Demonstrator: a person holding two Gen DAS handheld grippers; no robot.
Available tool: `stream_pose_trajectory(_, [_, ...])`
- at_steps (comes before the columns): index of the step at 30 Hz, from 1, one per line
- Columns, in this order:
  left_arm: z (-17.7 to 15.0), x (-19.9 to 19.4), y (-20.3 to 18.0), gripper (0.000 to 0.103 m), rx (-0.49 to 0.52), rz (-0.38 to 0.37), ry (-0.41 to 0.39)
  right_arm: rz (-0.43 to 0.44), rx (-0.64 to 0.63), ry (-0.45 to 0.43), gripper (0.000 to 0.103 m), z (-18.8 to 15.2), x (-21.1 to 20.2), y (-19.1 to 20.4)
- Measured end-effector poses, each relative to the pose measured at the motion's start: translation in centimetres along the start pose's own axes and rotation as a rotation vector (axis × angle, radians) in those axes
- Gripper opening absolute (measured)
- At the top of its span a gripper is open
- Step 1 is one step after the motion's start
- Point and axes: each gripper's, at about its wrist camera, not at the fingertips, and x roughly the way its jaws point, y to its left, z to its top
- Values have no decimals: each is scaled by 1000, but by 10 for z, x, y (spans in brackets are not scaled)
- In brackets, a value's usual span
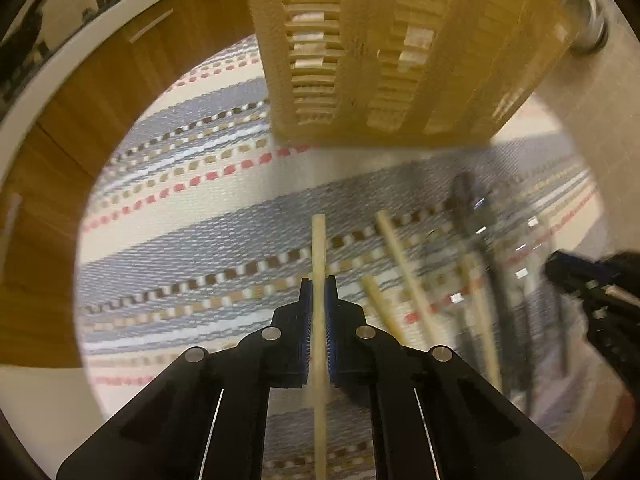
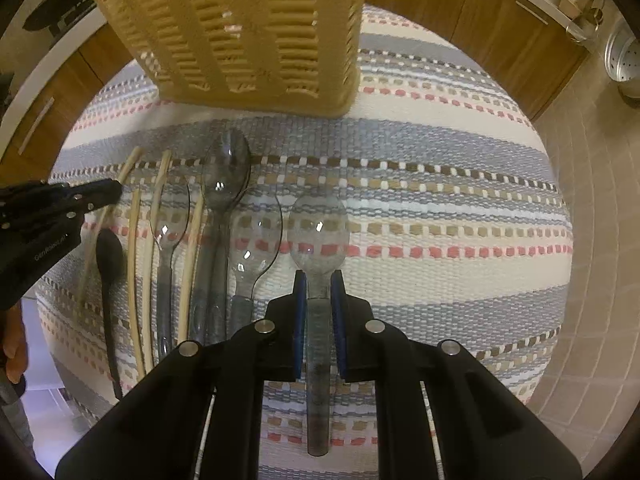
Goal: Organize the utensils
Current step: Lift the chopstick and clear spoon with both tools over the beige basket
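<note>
My left gripper (image 1: pixel 319 280) is shut on a pale chopstick (image 1: pixel 319 248), held above the striped mat; it also shows at the left of the right wrist view (image 2: pixel 116 190). My right gripper (image 2: pixel 319 276) is shut on the handle of a clear plastic spoon (image 2: pixel 318 232), its bowl pointing toward the yellow woven basket (image 2: pixel 248 28). The basket stands at the far side of the mat and fills the top of the left wrist view (image 1: pixel 380 48). More chopsticks (image 2: pixel 134 264), clear spoons (image 2: pixel 226 172) and a black spoon (image 2: pixel 108 256) lie in a row on the mat.
A round table carries the striped woven mat (image 2: pixel 440 184). Wooden cabinets (image 2: pixel 500 48) and a tiled floor (image 2: pixel 592 240) lie beyond it. A metal perforated container (image 2: pixel 624 64) stands on the floor at the right. My right gripper shows at the right edge of the left wrist view (image 1: pixel 592 292).
</note>
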Motion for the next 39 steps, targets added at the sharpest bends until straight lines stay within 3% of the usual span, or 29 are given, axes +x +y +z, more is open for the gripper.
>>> stream_pose_trajectory(5, [-11, -34, 16, 4, -85, -87, -175, 53, 9, -120, 10, -1, -31, -3])
stream_pose_trajectory(11, [-17, -116, 18, 4, -97, -152, -510, 122, 23, -364, 10, -11, -92, -4])
stream_pose_trajectory(17, [10, -191, 18, 4, -115, -251, -836, 148, 42, -648, 10, 4, -160, -9])
stream_pose_trajectory(21, [20, -211, 20, 4, -168, -289, -1037, 149, 66, -815, 10, 24, -185, -15])
stream_pose_trajectory(23, [28, -212, 11, 4, -203, -251, -1103, 152, 77, -876, 10, 38, -191, -22])
stream_pose_trajectory(29, [73, -182, 13, 4, -260, -227, -1129, 119, 117, -1008, 10, 83, -186, -28])
stream_pose_trajectory(34, [96, -154, 27, 4, -292, -191, -1124, 134, 151, -1011, 10, 109, -161, -38])
stream_pose_trajectory(39, [96, -132, 35, 4, -302, -126, -1138, 64, 135, -1035, 10, 112, -132, -35])
